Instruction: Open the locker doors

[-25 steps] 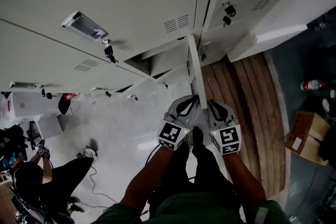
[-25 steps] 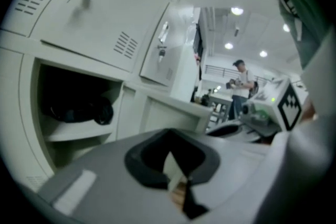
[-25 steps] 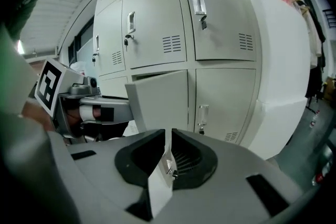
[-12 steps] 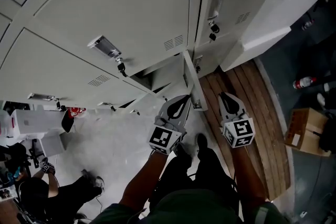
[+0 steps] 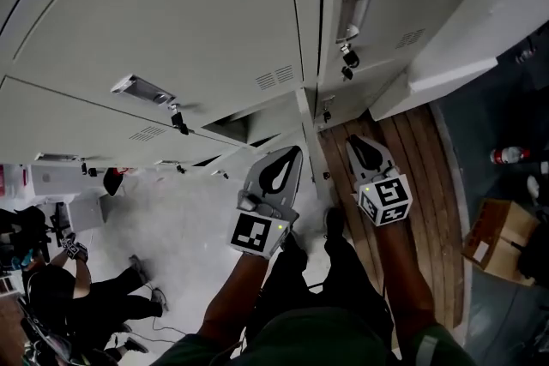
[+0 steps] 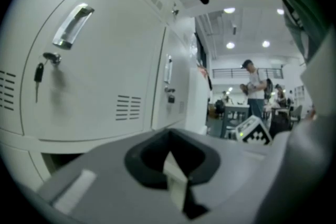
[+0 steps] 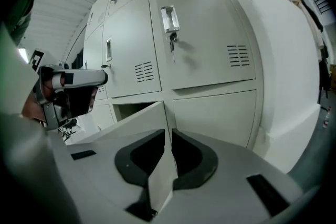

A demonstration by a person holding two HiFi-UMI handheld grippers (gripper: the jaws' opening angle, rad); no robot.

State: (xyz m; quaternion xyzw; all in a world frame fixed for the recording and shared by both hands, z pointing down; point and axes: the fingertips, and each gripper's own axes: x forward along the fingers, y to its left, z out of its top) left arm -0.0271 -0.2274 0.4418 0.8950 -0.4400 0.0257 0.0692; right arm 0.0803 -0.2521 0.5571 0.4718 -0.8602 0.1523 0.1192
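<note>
Cream metal lockers [image 5: 197, 21] fill the top of the head view. One lower locker [image 5: 236, 129] stands open, its door [image 5: 310, 137] swung out edge-on toward me. My left gripper [image 5: 290, 153] is just left of that door edge, shut and empty. On the other side of the door, clear of it, my right gripper [image 5: 352, 142] is also shut with nothing in it. The right gripper view faces a shut locker with a handle [image 7: 168, 18] and a hanging key [image 7: 171, 41]; the open door [image 7: 139, 120] is below. The left gripper [image 6: 169, 155] faces another handle [image 6: 72, 26] and key [image 6: 38, 75].
A wooden pallet [image 5: 420, 176] lies under the lockers' right end, beside a white cabinet [image 5: 480, 30]. A cardboard box [image 5: 497, 240] and a bottle [image 5: 508, 155] sit on the dark floor at right. A person [image 5: 81, 304] crouches at lower left. People stand far off [image 6: 254, 86].
Both grippers have left the open door's edge. The left one has risen toward the upper lockers, and the right one has shifted right and up. The head view has swung a little.
</note>
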